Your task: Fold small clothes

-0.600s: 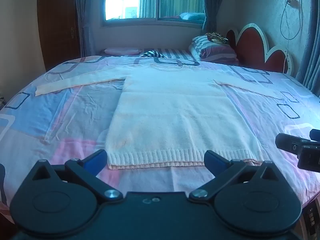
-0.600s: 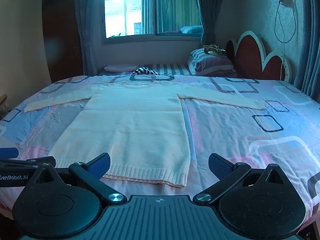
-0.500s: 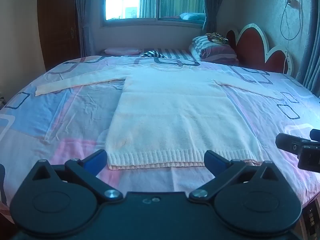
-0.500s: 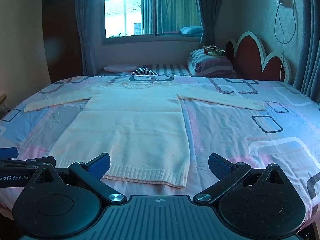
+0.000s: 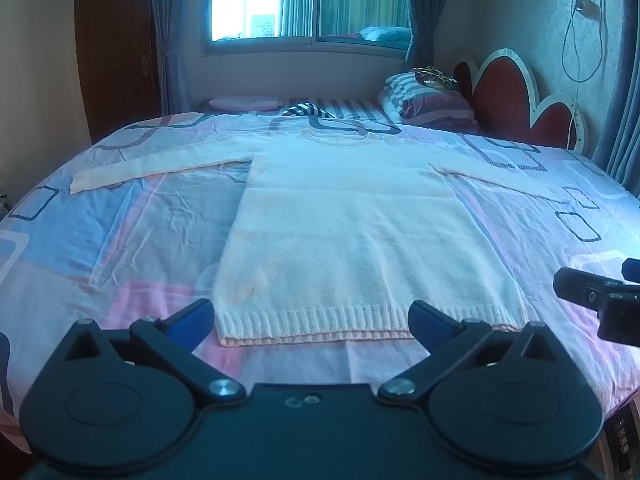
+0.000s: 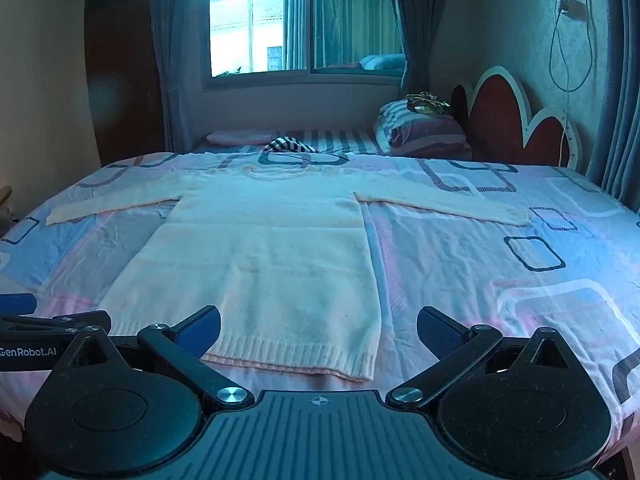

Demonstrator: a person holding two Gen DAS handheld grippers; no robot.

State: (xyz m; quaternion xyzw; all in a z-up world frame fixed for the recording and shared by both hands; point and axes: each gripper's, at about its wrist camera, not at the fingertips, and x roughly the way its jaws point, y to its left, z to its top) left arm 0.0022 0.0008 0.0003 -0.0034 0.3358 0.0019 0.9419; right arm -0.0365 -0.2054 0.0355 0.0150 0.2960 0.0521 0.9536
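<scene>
Pre-fold: cream knit sweater [image 5: 352,240] lies flat on the bedspread [image 5: 100,248], sleeves spread; left gripper [image 5: 312,320] and right gripper [image 6: 318,330] gape empty near its hem, probably next pinching a sleeve or hem corner.

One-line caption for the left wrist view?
Open left gripper hovers at the hem of a cream sweater spread flat on the bed.

A bed [image 5: 120,240] with a pink and blue patterned sheet fills the room. A red scalloped headboard [image 5: 516,96] stands at its right, with striped pillows [image 5: 424,100] stacked beside it. Bright daylight comes through the window [image 6: 304,24] in the far wall, framed by dark curtains [image 6: 412,20]. A dark wooden door [image 5: 116,48] stands on the left. A cable [image 6: 568,48] hangs from a wall socket on the right.
</scene>
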